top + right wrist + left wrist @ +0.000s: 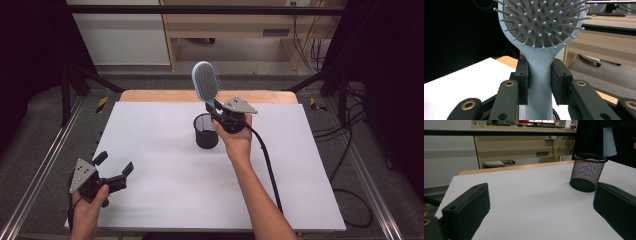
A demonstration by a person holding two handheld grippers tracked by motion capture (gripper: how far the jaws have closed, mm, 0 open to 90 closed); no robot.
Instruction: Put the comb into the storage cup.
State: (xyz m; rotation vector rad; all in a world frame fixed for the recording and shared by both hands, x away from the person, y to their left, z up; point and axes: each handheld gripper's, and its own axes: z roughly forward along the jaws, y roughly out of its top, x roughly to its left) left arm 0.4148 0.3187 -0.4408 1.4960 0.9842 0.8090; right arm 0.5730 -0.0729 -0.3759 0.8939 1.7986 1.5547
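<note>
- Hairbrush (206, 82): the pale blue paddle brush stands upright, bristle head on top, above the black mesh cup (206, 131) near the middle of the table (165, 165). The right hand-held gripper (216, 111) clamps its handle.
- Mesh cup: it stands upright on the white table top, apart from everything else, its mouth free.
- Step in hand, as I judge it: standing the brush in the cup, or lifting it out. To do it well, keep the handle vertical and centred over the mouth, move straight along the cup's axis, and let go only when the handle tip rests on the bottom. The light cup may tip if the handle catches the rim.
- Left hand-held gripper (114, 170): it rests at the near left corner of the table, jaws spread wide, holding nothing.
- Views: the right gripper view shows the pads pressing both sides of the handle just below the head (541, 22), and the cup's rim under the handle. The left gripper view shows the cup (587, 172) from the side, seemingly empty.
</note>
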